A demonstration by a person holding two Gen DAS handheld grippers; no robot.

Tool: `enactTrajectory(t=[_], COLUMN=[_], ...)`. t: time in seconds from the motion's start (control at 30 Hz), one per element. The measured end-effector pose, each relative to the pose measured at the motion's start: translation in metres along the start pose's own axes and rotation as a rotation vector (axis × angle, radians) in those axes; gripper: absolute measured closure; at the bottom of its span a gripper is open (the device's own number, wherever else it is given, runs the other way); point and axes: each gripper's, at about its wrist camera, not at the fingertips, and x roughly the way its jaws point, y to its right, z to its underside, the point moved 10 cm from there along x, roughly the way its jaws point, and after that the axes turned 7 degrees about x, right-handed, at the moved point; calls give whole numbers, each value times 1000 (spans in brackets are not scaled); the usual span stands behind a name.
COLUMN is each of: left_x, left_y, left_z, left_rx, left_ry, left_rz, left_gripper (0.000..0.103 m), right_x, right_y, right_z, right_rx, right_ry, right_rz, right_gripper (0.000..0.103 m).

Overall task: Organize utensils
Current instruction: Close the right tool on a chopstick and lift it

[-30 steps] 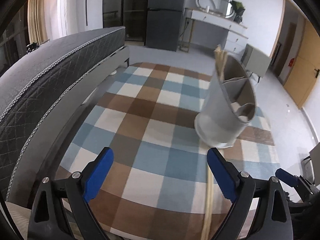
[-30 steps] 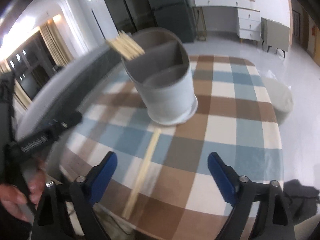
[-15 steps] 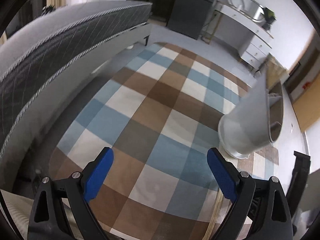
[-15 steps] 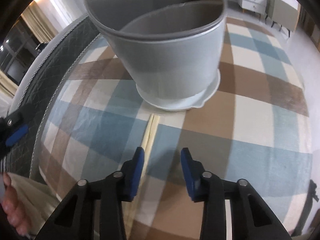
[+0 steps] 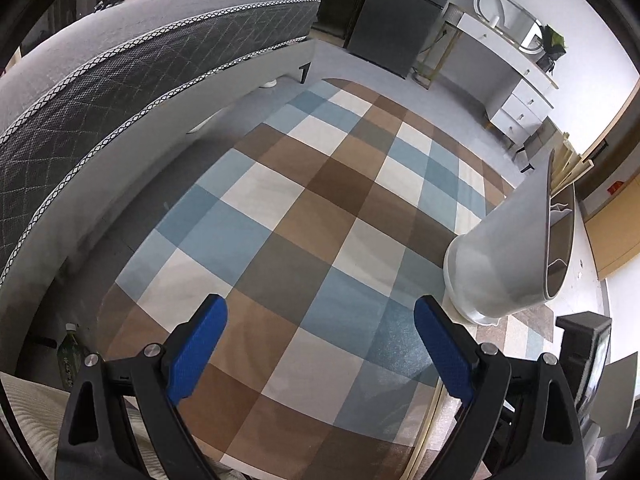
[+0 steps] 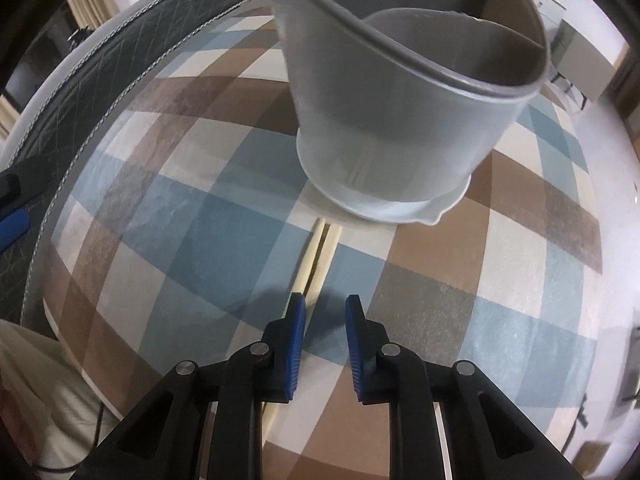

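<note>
Closing right gripper (image 6: 325, 312) jaws partly hide chopsticks (image 6: 318, 256).

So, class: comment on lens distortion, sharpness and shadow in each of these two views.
Left wrist view: fisheye bends the bed edge and stretches the holder sideways; focus is crisp. Right wrist view: the tablecloth bulges like a dome, the holder looms large and its rim is slightly soft, and a soft shadow lies on the chopsticks by the closing right gripper.
</note>
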Motion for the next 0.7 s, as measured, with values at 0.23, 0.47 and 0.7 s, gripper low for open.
enactTrajectory(t=[0.23, 0.47, 0.7], left_x=[5, 3, 7], left_y=[-7, -10, -8], left_z=[1, 0, 3], left_rx=[-21, -11, 26], left_ry=[-19, -17, -29], left_rz=[-3, -19, -59], left_gripper=[11, 11, 11], right_x=[9, 15, 7], right_y=[-6, -14, -16], right_z=[-17, -33, -29], right_rx=[-39, -40, -9], right_ry=[8, 53, 104], right_rz=[50, 46, -57], right_gripper=[85, 86, 97])
